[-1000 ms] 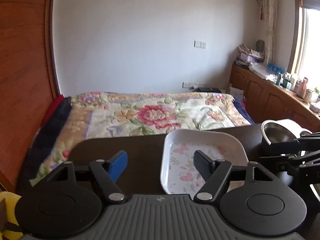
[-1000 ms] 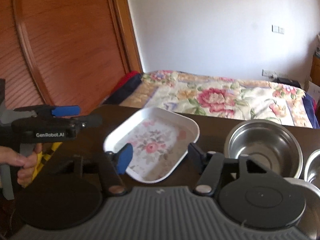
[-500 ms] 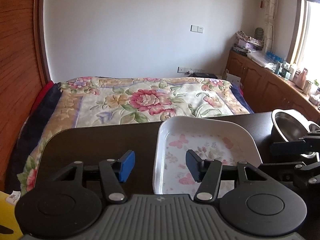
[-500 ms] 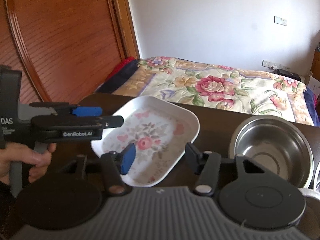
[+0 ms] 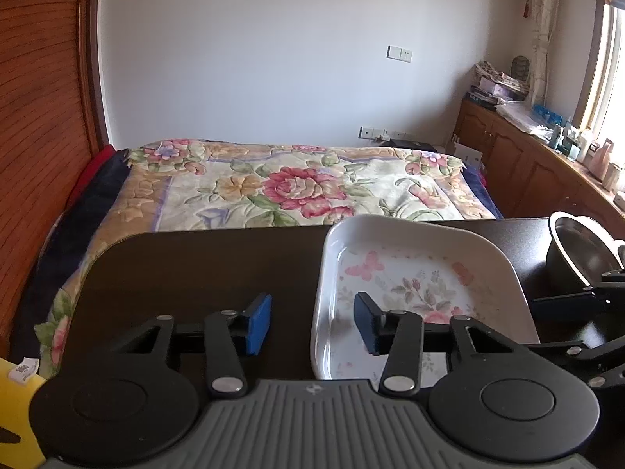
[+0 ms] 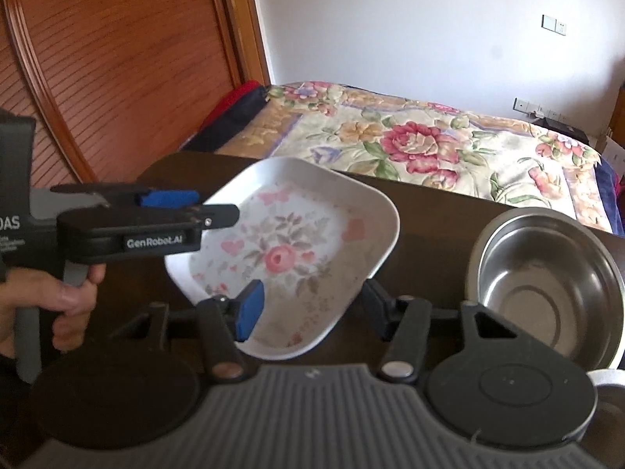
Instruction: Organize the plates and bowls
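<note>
On the dark tabletop (image 5: 203, 265), seen from the left wrist, the left gripper (image 5: 310, 318) points forward and downward, its blue pads straddling the left rim of a white floral dish (image 5: 414, 285). Its jaws have just been closing, yet both pads stand clear of that rim, so nothing is gripped. The rounded-rectangle dish lies flat, its long axis running away from the camera toward the bed (image 5: 297, 183). At the right edge a steel bowl (image 5: 578, 254) shows only in part, behind the tip of the right gripper (image 5: 566, 308).

From the right wrist, the right gripper (image 6: 308, 308) tilts down over the dish's (image 6: 289, 250) near corner, jaws apart; whether its dark right pad touches the rim is hard to tell. This view alone shows the hand (image 6: 50, 305) clasping the left gripper's (image 6: 183, 207) handle, and the whole steel bowl (image 6: 547, 289) upright, just beside the dish.
</note>
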### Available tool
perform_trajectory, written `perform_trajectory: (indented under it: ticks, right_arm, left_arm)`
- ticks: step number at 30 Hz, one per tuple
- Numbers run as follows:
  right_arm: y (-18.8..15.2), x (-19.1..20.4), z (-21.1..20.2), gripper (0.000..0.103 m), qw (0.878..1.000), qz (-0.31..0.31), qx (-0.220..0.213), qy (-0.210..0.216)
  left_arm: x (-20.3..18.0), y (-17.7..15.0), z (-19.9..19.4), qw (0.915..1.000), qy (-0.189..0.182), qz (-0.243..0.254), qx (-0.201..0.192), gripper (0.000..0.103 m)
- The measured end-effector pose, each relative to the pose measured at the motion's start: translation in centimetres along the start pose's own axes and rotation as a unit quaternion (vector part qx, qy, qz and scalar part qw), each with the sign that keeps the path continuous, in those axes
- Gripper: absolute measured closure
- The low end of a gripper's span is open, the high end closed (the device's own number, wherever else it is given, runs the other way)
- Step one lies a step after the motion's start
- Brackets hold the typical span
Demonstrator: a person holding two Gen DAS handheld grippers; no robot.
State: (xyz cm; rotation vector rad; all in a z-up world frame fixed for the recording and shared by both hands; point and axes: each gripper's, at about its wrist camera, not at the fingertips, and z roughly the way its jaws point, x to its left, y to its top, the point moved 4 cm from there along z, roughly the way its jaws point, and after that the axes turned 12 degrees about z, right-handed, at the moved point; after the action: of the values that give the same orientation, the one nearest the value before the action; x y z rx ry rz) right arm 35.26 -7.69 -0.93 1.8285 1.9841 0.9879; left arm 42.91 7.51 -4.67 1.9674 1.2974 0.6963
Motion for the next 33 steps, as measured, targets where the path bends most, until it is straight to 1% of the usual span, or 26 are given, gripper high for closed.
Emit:
perform_trajectory:
  ticks: [2,4,5,7,9,11,12,13,14,15,16,17,21,24,33]
  right_arm:
    - [0.1,0.0,0.4,0.046,1.0,-0.002,0.011,-0.008]
    - [-0.1,0.1,0.8,0.046,1.0,-0.006,0.026,-0.009]
    - [-0.1,0.1,0.8,0.046,1.0,-0.006,0.027,-0.01]
    - [-0.1,0.2,0.9,0.046,1.0,-0.01,0.027,-0.01]
    - [-0.1,0.2,1.0,0.048,0.999,-0.012,0.028,-0.011]
    - [-0.1,0.2,1.0,0.059,0.999,-0.017,0.028,-0.019]
    - [-0.2,0.2,1.1,0.062,0.999,-0.018,0.029,-0.022]
    - [-0.2,0.2,1.1,0.071,0.999,-0.021,0.031,-0.024]
    - [-0.3,0.2,1.1,0.076,0.999,-0.022,0.031,-0.024]
    - [-0.3,0.1,1.1,0.077,0.999,-0.021,0.032,-0.021]
    - [-0.4,0.2,1.0,0.081,0.999,-0.021,0.03,-0.014]
    - [-0.5,0.3,0.9,0.082,0.999,-0.021,0.029,-0.007]
    - [-0.5,1.0,0.1,0.082,1.0,-0.02,0.006,0.003]
    - [-0.4,1.3,-0.3,0.083,1.0,-0.018,-0.002,0.012]
    - [-0.8,1.0,-1.8,0.086,0.999,-0.013,-0.023,0.026]
  left_arm:
    - [-0.1,-0.1,0.0,1.0,0.003,0.005,-0.001,0.031]
    - [-0.2,0.0,0.0,1.0,-0.001,0.006,-0.002,0.042]
    - [-0.2,-0.1,0.0,1.0,-0.004,0.006,-0.002,0.045]
    - [-0.3,-0.1,-0.1,0.9999,-0.012,0.007,-0.001,0.055]
    - [-0.3,-0.1,-0.2,0.9999,-0.006,0.01,0.001,0.055]
    - [-0.2,-0.3,-0.4,1.0,-0.002,0.009,0.001,0.055]
    - [-0.1,-0.4,-0.5,1.0,-0.002,0.007,0.001,0.055]
    - [0.1,-0.6,-0.6,1.0,-0.002,0.005,0.001,0.055]
    - [0.3,-0.7,-0.7,1.0,0.002,0.002,0.002,0.055]
    - [0.5,-0.9,-0.9,1.0,0.006,0.0,0.003,0.055]
    - [0.8,-1.0,-1.1,1.0,0.003,-0.003,0.004,0.055]
    - [1.0,-1.2,-1.4,1.0,0.001,-0.007,0.006,0.055]
    - [1.4,-1.8,-2.9,0.9999,0.004,-0.011,0.001,0.055]
    - [1.5,-2.0,-4.1,0.9998,0.005,-0.018,-0.005,0.055]
    - [0.4,-2.1,-7.4,0.9994,0.013,-0.018,-0.025,0.055]
